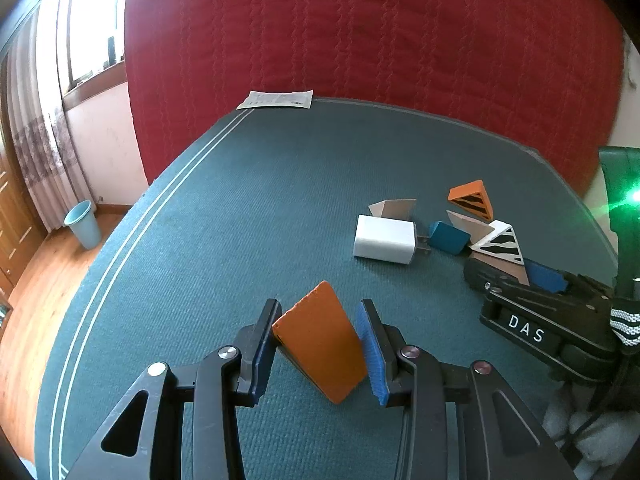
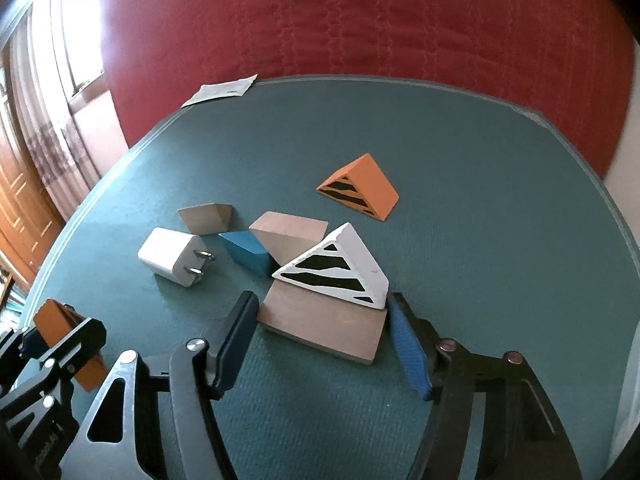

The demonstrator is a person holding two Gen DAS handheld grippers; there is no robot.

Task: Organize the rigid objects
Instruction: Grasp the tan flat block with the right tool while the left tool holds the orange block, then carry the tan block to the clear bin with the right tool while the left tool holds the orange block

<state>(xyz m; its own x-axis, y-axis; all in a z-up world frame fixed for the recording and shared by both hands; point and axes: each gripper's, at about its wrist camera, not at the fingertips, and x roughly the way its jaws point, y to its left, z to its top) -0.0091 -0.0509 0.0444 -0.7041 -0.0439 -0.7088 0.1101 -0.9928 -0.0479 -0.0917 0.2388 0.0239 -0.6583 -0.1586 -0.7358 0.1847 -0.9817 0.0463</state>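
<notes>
My left gripper (image 1: 320, 308) stands around a plain orange block (image 1: 320, 344) on the green table; the left pad touches it, the right pad stands a little off. My right gripper (image 2: 322, 304) is open around a flat tan block (image 2: 324, 326), with a white black-striped wedge (image 2: 340, 268) resting on that block's far edge. Beyond lie a white charger plug (image 2: 172, 256), a blue block (image 2: 246, 252), two tan wedges (image 2: 206, 218) (image 2: 288, 236) and an orange striped wedge (image 2: 360, 188). The left gripper with the orange block (image 2: 60, 328) shows at lower left in the right wrist view.
A paper sheet (image 1: 276, 99) lies at the table's far edge (image 1: 400, 106) against a red quilted backdrop (image 1: 360, 32). A blue bin (image 1: 82, 224) stands on the wooden floor at left. The right gripper's body (image 1: 540, 320) lies at the right in the left wrist view.
</notes>
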